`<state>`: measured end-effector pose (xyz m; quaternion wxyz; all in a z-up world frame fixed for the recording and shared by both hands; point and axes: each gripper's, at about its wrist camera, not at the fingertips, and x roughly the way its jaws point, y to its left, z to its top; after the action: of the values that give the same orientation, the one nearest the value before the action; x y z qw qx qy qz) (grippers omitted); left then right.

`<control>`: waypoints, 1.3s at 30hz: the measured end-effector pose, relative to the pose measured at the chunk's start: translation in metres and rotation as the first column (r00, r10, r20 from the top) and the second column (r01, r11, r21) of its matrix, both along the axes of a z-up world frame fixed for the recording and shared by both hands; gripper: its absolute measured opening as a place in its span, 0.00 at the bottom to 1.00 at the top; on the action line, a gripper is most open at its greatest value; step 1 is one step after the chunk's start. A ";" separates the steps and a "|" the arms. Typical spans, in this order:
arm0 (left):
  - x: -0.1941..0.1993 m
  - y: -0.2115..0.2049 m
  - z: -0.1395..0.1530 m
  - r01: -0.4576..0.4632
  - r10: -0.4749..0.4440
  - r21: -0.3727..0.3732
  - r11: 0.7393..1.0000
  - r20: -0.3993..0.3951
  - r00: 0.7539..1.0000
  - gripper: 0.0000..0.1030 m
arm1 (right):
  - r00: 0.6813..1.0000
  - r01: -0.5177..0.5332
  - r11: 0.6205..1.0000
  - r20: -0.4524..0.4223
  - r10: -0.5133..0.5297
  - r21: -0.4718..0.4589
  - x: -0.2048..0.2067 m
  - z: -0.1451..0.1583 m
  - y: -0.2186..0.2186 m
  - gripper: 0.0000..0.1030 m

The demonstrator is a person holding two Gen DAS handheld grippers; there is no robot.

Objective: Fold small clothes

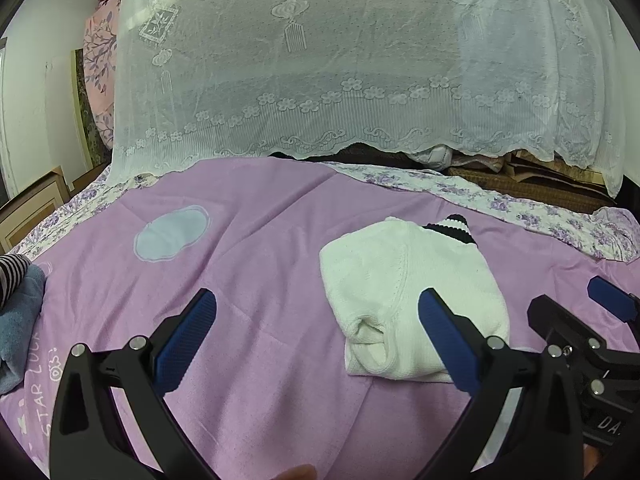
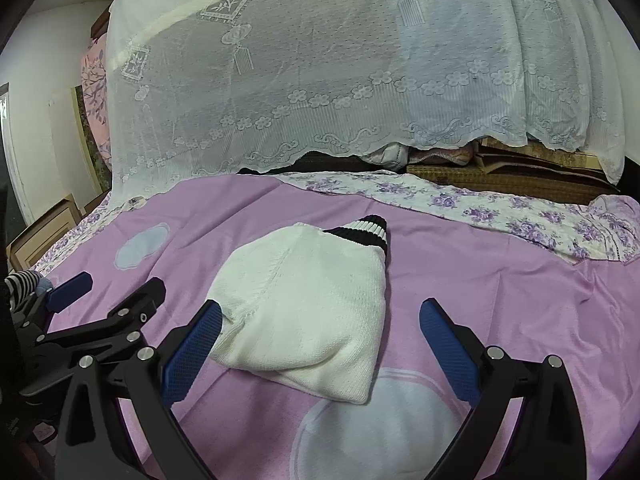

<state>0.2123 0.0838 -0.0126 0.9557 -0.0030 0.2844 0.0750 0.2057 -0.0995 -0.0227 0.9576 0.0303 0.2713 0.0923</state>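
A small white knit garment point(image 1: 400, 292) point(image 2: 304, 312) with a black-and-white striped cuff point(image 2: 366, 232) lies folded into a compact bundle on the pink bedspread point(image 1: 248, 248). My left gripper point(image 1: 320, 320) is open just above the bedspread, its right finger over the garment's near edge, nothing held. My right gripper point(image 2: 320, 328) is open too, straddling the garment's near end without touching it. Each gripper shows at the edge of the other's view: the right gripper's fingers point(image 1: 608, 300) and the left gripper's fingers point(image 2: 72, 286).
A white lace cover point(image 1: 360, 60) drapes over a pile at the back of the bed. A floral sheet point(image 2: 500, 208) lies under the bedspread at right. A blue towel point(image 1: 18, 316) and a striped garment point(image 1: 10, 272) sit at far left. Wooden furniture point(image 1: 32, 208) stands left.
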 end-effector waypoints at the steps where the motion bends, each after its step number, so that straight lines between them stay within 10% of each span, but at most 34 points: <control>1: 0.000 0.000 0.000 -0.001 0.001 0.000 1.000 -0.001 1.000 0.96 | 1.000 0.001 1.000 0.000 -0.001 0.000 0.000 0.000 0.000 0.97; 39: -0.001 0.002 -0.003 -0.006 0.006 -0.006 1.000 -0.008 1.000 0.96 | 1.000 -0.004 1.000 -0.014 0.004 0.015 0.001 -0.002 -0.002 0.97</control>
<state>0.2114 0.0857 -0.0155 0.9544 -0.0065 0.2885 0.0771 0.2065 -0.1010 -0.0248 0.9552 0.0376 0.2773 0.0959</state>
